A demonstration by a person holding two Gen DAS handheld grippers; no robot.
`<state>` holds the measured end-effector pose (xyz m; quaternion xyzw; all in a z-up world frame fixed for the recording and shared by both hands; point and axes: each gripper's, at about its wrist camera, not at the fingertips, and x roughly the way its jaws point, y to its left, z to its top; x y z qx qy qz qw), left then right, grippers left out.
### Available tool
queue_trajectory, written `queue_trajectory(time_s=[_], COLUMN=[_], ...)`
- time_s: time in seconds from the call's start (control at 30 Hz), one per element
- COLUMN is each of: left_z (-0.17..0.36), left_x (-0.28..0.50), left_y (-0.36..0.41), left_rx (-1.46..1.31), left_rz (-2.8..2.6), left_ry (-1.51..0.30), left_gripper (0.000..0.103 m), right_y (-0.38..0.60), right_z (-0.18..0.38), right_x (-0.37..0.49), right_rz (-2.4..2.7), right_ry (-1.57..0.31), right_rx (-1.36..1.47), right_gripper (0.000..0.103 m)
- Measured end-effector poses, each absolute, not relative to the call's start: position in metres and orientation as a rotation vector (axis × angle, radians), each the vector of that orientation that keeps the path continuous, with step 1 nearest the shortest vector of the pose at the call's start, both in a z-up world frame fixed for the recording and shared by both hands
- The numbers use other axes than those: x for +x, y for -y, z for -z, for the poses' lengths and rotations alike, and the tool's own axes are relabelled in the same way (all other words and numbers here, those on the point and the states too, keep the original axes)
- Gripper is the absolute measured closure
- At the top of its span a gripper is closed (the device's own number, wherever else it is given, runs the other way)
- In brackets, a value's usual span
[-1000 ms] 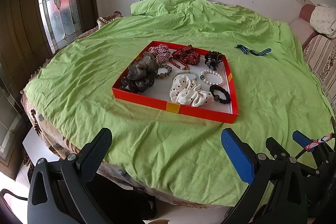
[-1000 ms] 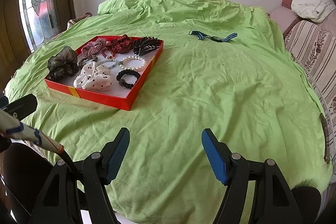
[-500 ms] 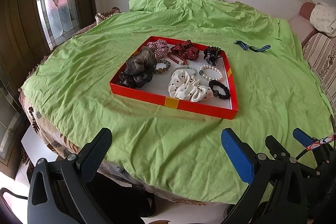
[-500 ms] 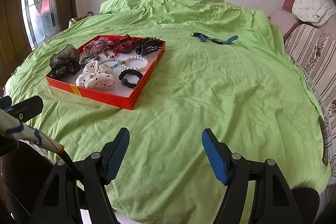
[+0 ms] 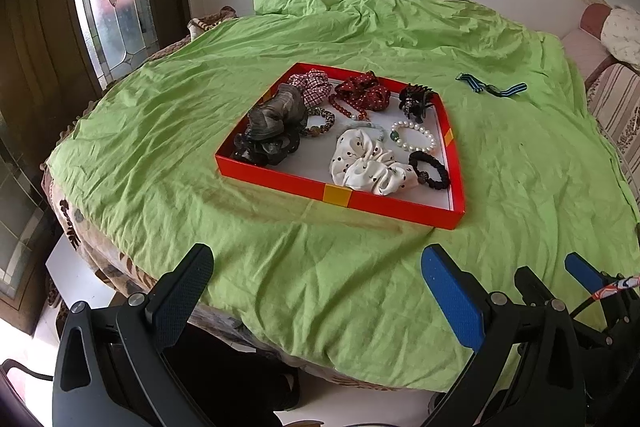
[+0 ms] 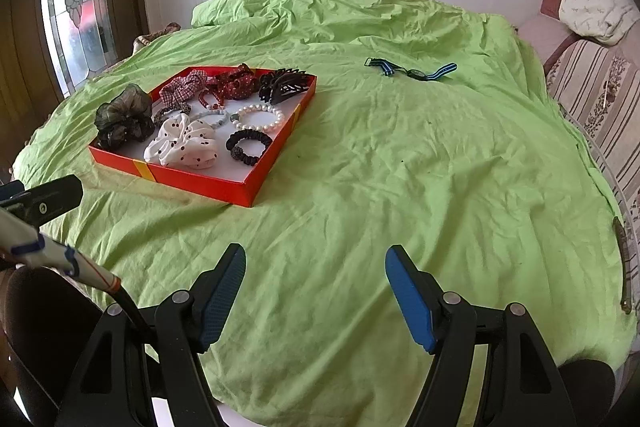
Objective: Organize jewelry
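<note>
Jewelry sits mostly in the red tray [image 5: 280, 175] that we take as our landmark on the green sheet [image 5: 160, 131]. Inside it, at its left edge, we see a dark gauzy scrunchie [image 5: 272, 123]; toward its far wall a plaid scrunchie [image 5: 314, 89] and a red dotted scrunchie [image 5: 366, 93] with a red bead strand we can hardly trace. In the tray's middle lies a white dotted scrunchie [image 5: 368, 167], with a pearl bracelet [image 5: 414, 137] just beyond it, a black beaded bracelet [image 5: 430, 171] at the near right corner, and a black claw clip [image 5: 416, 99] at the far right corner. Well right of the tray, out on the sheet, lies a striped-band watch [image 6: 412, 70], its face too small to read. Near the sheet's front edge, on our side of the tray, our left gripper [image 5: 316, 291] and right gripper [image 6: 314, 291] hover with jaws apart, nothing between them. The grippers' bodies are cut off by the frame.
</note>
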<state>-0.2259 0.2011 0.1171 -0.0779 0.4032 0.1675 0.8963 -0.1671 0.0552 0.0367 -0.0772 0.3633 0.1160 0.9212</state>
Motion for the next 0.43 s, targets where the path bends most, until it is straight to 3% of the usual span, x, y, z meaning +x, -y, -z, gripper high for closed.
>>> queue_trajectory(time_s=[0.43], left_z=[-0.131], left_x=[-0.182], left_y=[-0.174], left_rx=[-0.129], left_rz=[-0.325], left_ry=[-0.854], left_gripper=[0.000], right_y=[-0.014], right_z=[-0.042], right_x=[-0.146], right_rz=[-0.258], right_ry=[-0.756], right_rx=[-0.063], right_gripper=[0.024])
